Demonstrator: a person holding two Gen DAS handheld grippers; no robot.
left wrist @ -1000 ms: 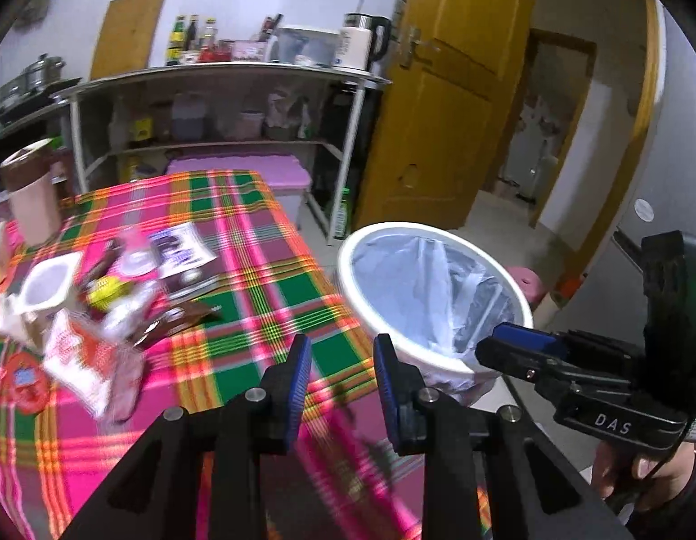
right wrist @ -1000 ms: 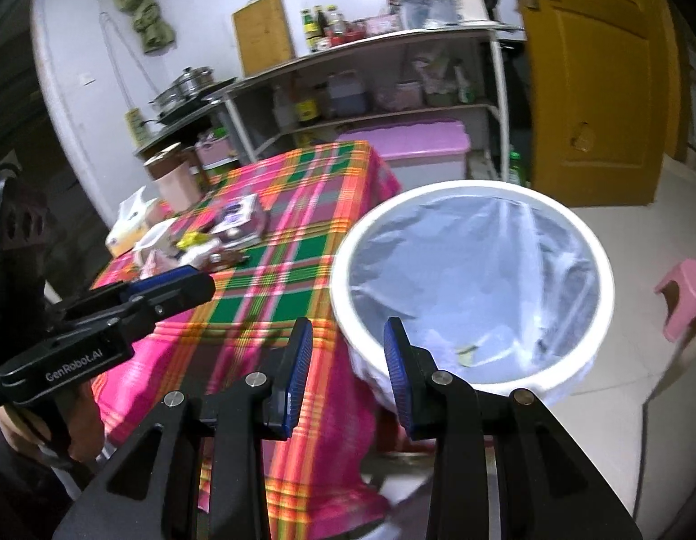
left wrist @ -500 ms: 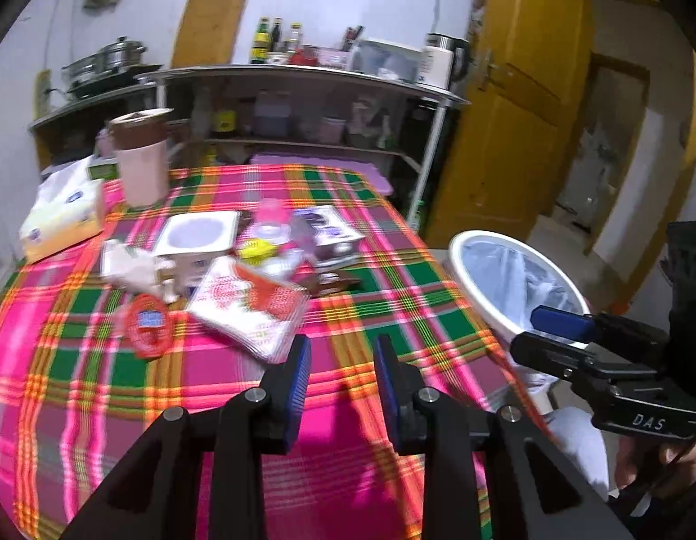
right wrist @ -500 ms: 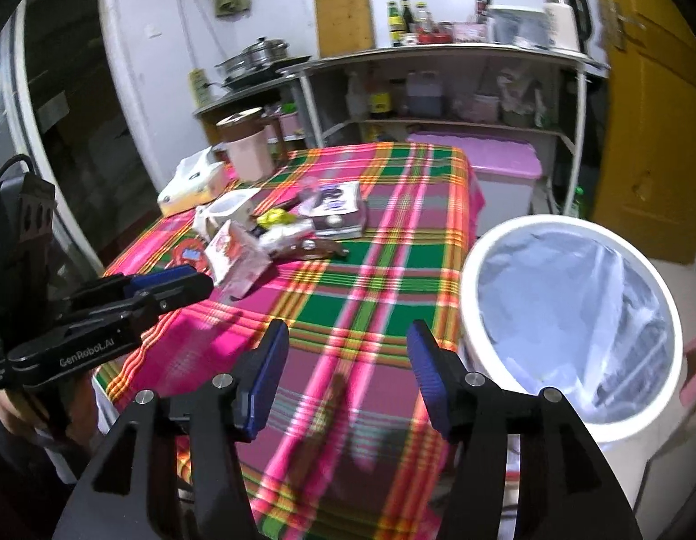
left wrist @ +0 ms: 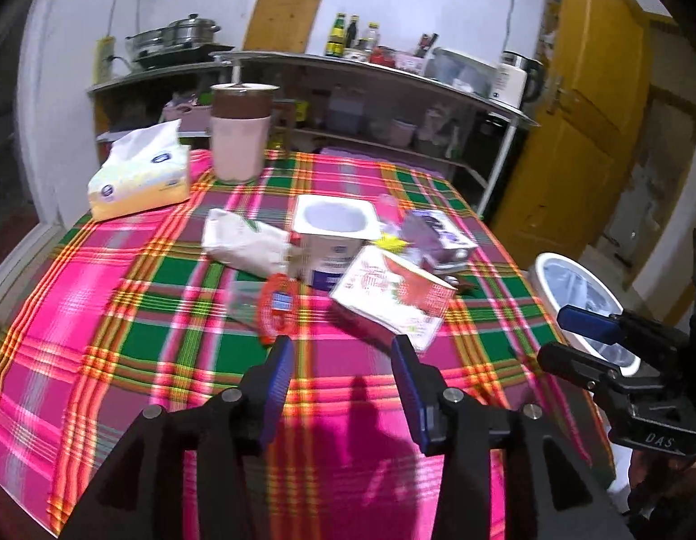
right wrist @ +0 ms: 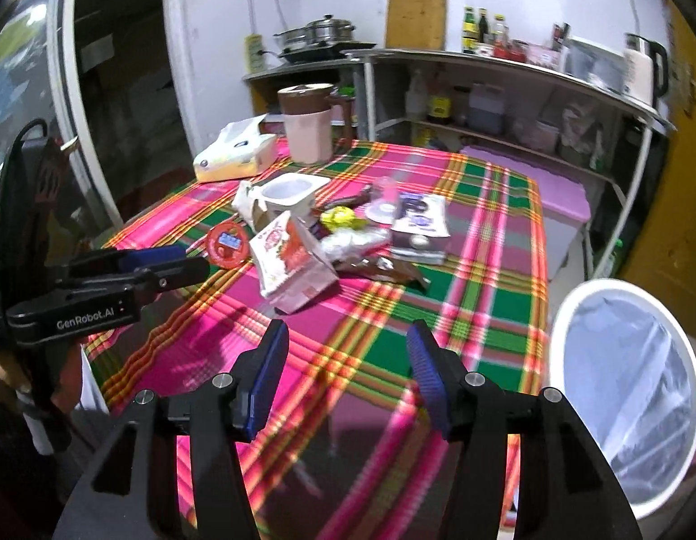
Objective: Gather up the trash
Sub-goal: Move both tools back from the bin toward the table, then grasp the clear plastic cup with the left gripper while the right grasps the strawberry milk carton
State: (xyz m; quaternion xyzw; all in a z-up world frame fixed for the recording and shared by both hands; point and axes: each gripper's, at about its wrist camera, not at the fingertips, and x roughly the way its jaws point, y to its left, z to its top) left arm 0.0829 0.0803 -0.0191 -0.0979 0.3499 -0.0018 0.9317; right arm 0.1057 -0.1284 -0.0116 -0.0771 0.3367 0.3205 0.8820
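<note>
A: Reading left to right across the plaid tablecloth (left wrist: 123, 270): tissue box (left wrist: 138, 177) at far left; pink jug with brown lid (left wrist: 240, 132) just beside it, upright. Toward the middle, a heap of trash: white crumpled wrapper (left wrist: 244, 240), round red lid (left wrist: 276, 308) tilted in front of it, white yogurt cup (left wrist: 332, 234) upright and open-topped, red-and-white carton (left wrist: 390, 297) lying flat, purple box (left wrist: 437, 236) behind it.

B: Confirmed from the right wrist view: same heap mid-table, red lid (right wrist: 227, 243), carton (right wrist: 291, 265) tipped on its side, yellow wrapper (right wrist: 341, 218) and brown wrapper (right wrist: 383, 270) among the rest. Farther right, off the table edge, white bin with clear liner (right wrist: 626, 391), mouth open.

A: And the grippers?

B: Left gripper (left wrist: 343, 387) low over the near cloth, jaws opening, nothing between them; heap just beyond the blue pads (left wrist: 278, 387). Right gripper (right wrist: 348, 382) likewise above bare cloth, jaws spread wide, empty, bin at its right.

A: Each seen in the other's view?

B: Yes: right one at the right edge, left one at the left edge, clear of all trash.
</note>
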